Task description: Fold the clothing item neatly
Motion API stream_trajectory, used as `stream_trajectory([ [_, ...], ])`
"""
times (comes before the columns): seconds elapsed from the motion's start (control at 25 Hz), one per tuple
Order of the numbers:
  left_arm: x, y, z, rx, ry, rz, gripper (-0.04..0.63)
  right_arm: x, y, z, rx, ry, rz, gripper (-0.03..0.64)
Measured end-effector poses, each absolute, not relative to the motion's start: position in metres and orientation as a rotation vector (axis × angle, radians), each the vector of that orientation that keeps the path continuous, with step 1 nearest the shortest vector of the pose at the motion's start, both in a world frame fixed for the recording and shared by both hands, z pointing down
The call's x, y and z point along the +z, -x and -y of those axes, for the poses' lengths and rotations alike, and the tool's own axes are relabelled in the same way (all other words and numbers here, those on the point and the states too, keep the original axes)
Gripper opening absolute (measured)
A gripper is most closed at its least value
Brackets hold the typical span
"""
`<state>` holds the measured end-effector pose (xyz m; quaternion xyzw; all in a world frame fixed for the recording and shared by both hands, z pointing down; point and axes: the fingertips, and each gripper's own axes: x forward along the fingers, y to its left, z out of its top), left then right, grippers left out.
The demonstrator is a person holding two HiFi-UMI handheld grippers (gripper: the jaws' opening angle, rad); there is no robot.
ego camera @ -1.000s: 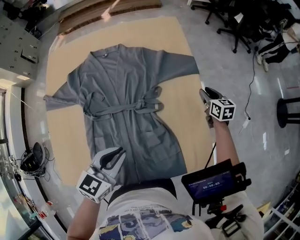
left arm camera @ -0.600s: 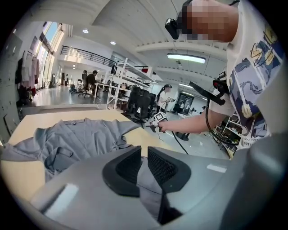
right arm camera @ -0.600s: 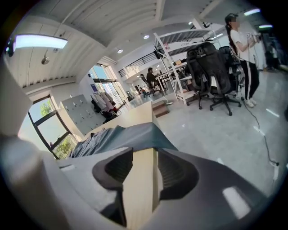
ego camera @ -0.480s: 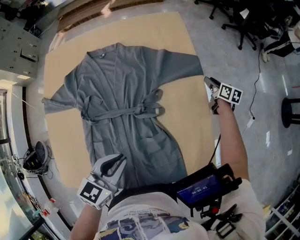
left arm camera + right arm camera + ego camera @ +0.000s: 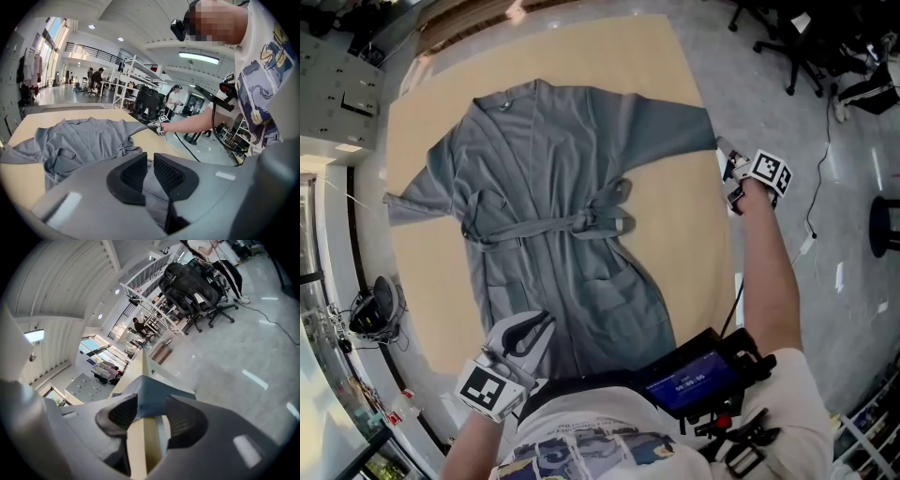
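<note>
Grey robe [image 5: 548,178] lies flat, sleeve [image 5: 682,131] between right claw [image 5: 729,161]'s jaws, just opened wider.

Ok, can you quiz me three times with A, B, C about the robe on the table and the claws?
1. Where is the right claw?
A at the robe's sleeve end
B at the collar
C at a pocket

2. What colour is the robe?
A red
B grey
C yellow

3. How is the belt?
A tied across the waist
B pulled out and rolled up
C missing

Answers:
1 A: the sleeve end sits between the right claw's jaws, which stand apart and have just been opening.
2 B: the robe is grey all over.
3 A: the belt runs round the waist with a knot in front.
</note>
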<state>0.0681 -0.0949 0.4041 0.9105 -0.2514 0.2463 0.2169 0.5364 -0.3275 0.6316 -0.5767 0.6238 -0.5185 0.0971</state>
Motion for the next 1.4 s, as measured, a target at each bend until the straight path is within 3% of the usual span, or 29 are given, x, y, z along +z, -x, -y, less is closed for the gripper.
stream_trajectory([
  [0.64,0.411,-0.057,0.098,0.663,-2.496,0.746,0.051,0.635,-0.510,0.332,-1.596,1.623,-2.022,0.146],
  [0.92,0.412,-0.054,0.096,0.654,-2.494,0.742,0.051,0.621,-0.519,0.335,-1.492,1.781,-2.070,0.029],
  [1.4,0.407,-0.038,0.094,0.581,-2.501,0.759,0.051,0.567,-0.506,0.346,-1.323,1.844,-2.132,0.026],
])
